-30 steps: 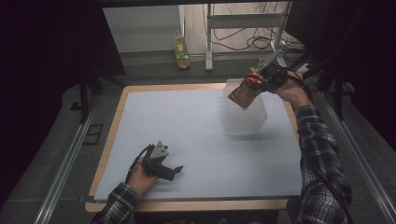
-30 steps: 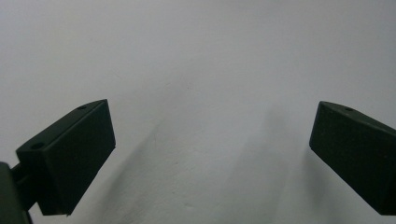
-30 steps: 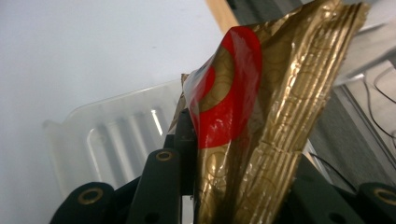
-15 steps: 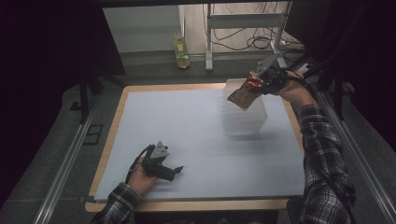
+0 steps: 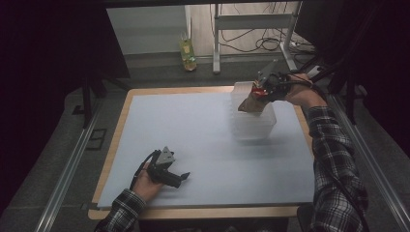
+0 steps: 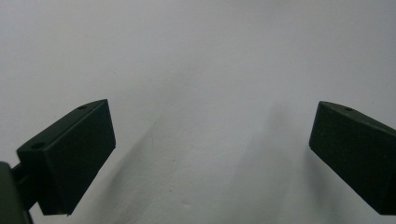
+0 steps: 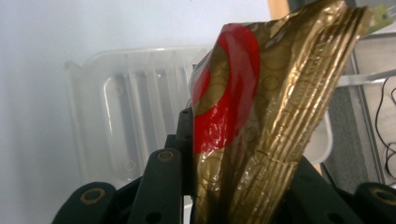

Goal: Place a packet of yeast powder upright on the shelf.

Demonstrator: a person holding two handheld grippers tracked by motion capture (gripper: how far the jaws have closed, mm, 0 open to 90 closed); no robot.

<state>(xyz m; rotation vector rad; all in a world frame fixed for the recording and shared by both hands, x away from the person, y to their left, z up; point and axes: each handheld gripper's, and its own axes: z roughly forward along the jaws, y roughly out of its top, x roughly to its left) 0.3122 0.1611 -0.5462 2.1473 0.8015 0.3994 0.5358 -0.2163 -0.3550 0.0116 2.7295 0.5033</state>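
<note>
A gold foil packet (image 7: pixel 261 116) with a red patch stands clamped between the jaws of my right gripper (image 5: pixel 263 91), which is shut on it. In the high view the gold packet (image 5: pixel 251 104) hangs over the far rim of a clear plastic bin (image 5: pixel 252 123) at the mat's far right. The right gripper view looks down into the clear bin (image 7: pixel 135 112), whose ribbed floor shows bare. My left gripper (image 5: pixel 180 178) rests on the white mat (image 5: pixel 193 130) near the front left. In the left gripper view its fingers (image 6: pixel 70 154) stand wide apart with nothing between them.
The white mat covers a wooden table top (image 5: pixel 123 116). A yellow-green bottle (image 5: pixel 187 52) stands on the floor beyond the table's far edge, beside metal stand legs (image 5: pixel 216 43) and cables. Metal rails (image 5: pixel 67 169) run along both table sides.
The right gripper with the packet has shifted slightly over the bin's far edge. The left gripper has stayed put.
</note>
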